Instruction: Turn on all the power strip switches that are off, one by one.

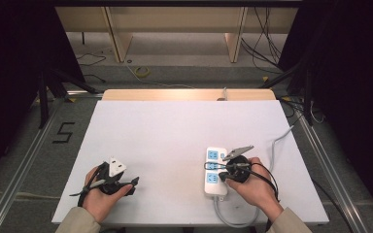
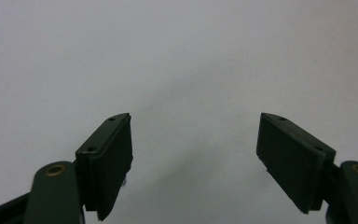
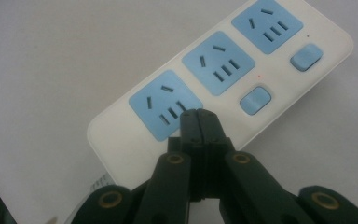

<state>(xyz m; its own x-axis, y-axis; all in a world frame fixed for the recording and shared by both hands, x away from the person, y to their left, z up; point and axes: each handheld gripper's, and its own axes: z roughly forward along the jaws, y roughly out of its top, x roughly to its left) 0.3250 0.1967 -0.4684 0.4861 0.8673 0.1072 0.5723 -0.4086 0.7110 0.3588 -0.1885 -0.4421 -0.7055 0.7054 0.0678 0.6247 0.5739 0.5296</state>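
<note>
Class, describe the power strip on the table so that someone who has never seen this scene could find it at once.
Start at the white table and go to its near right part, where the right gripper, jaws shut, hovers. Under it lies the power strip, a white bar with three blue socket faces, small blue switches beside them and a grey cable leaving its near end.

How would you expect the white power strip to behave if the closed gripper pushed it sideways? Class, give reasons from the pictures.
The power strip looks rigid and lies flat, so it would probably slide, not tip. Its smooth casing may slip under the right gripper. Its cable might drag or swing it.
</note>
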